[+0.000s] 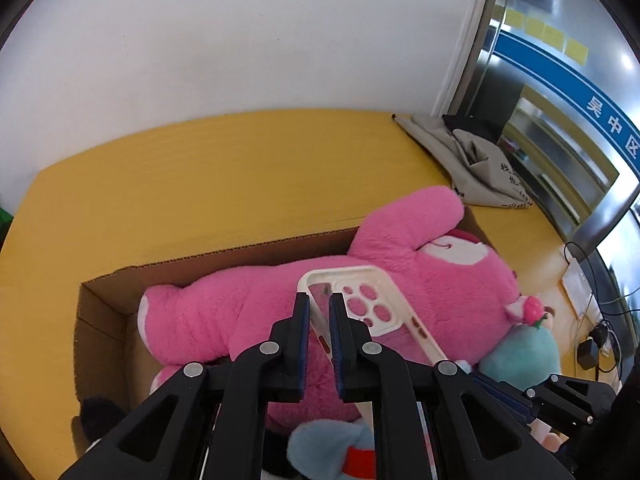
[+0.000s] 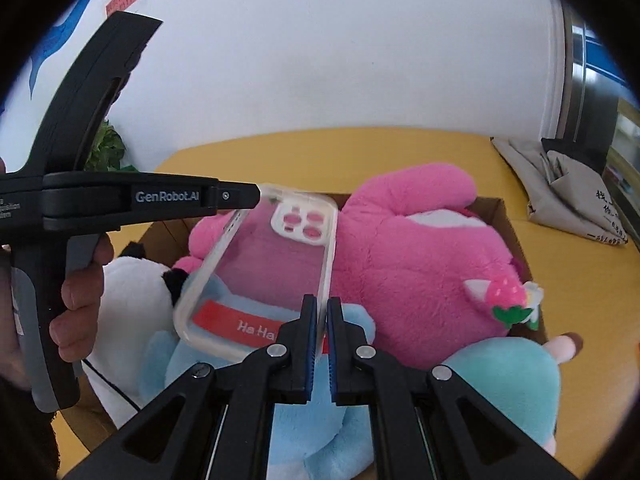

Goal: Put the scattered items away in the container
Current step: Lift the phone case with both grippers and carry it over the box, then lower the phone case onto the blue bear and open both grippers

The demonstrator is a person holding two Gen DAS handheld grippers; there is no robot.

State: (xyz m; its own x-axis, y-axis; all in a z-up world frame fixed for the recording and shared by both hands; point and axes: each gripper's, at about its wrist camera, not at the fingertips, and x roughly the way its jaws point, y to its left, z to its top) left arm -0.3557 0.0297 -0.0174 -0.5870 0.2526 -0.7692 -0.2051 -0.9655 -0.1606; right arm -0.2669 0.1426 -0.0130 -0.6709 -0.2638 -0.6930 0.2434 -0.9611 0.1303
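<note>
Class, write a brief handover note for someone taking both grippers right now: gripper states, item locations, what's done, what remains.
Left gripper: shut on the phone case, near its camera end.
Right gripper: shut on the same case's long edge.
The case hangs above the cardboard box, over the pink plush.
Done: pink, blue, teal and panda plushies piled in the box.
Left: lower the case in, release both.

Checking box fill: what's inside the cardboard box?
Cardboard box holds a pink plush, light blue plush, panda plush and teal plush. Both tongs hold a clear phone case above. The box floor is covered.
</note>
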